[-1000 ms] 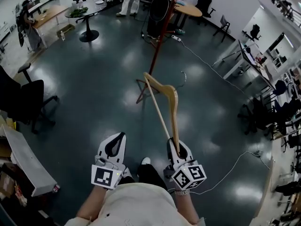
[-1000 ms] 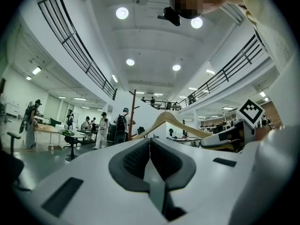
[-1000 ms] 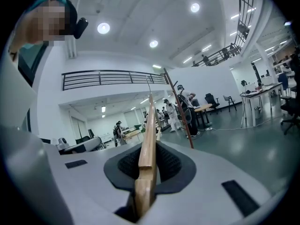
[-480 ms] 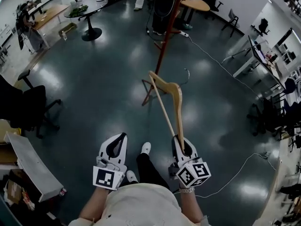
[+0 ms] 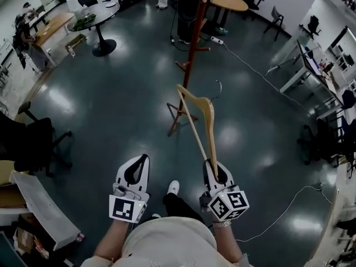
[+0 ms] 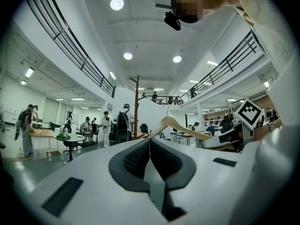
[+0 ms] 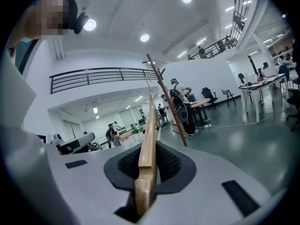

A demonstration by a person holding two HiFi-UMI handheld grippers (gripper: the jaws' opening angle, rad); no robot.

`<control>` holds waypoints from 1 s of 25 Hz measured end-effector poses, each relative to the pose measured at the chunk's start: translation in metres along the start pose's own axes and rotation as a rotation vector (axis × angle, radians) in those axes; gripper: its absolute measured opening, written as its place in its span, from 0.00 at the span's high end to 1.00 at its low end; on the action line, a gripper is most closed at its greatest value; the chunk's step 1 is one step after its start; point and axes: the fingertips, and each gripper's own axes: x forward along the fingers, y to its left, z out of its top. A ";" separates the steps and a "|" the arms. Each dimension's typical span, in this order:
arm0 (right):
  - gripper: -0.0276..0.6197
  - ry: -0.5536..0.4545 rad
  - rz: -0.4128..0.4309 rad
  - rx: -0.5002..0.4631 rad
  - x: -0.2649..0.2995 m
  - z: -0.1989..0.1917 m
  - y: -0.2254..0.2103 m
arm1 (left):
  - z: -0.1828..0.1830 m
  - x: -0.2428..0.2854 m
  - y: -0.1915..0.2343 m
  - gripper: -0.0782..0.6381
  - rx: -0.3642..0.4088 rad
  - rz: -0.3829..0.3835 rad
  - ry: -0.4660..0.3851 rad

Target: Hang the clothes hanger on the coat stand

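Observation:
A light wooden clothes hanger (image 5: 201, 122) with a thin metal hook (image 5: 218, 88) sticks up and away from my right gripper (image 5: 216, 174), which is shut on one end of it. In the right gripper view the hanger (image 7: 147, 161) runs straight out between the jaws. The red-brown coat stand (image 5: 192, 54) rises ahead, its feet on the dark floor just beyond the hanger. It shows as a slanted pole (image 7: 171, 108) in the right gripper view and an upright pole (image 6: 136, 108) in the left gripper view. My left gripper (image 5: 135, 173) is shut and holds nothing.
A round black table (image 5: 95, 16) stands far left, a wooden round table (image 5: 229, 3) behind the stand. A black office chair (image 5: 30, 143) is at the left, desks (image 5: 308, 65) at the right. A white cable (image 5: 256, 65) crosses the floor. Several people stand in the background (image 6: 105, 125).
I have stepped nearer the coat stand; its foot now lies closer to the hanger. Both grippers keep the same hold and pose.

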 end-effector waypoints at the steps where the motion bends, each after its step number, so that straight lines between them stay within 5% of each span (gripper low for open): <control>1: 0.87 0.000 0.002 -0.009 0.009 0.010 -0.007 | 0.005 0.013 0.001 0.87 0.007 0.002 -0.004; 15: 0.87 -0.035 0.052 -0.100 0.102 0.101 -0.029 | 0.035 0.101 0.029 0.87 0.053 0.079 0.008; 25: 0.87 -0.054 0.005 -0.135 0.169 0.129 -0.023 | 0.027 0.178 0.071 0.87 0.010 -0.004 -0.010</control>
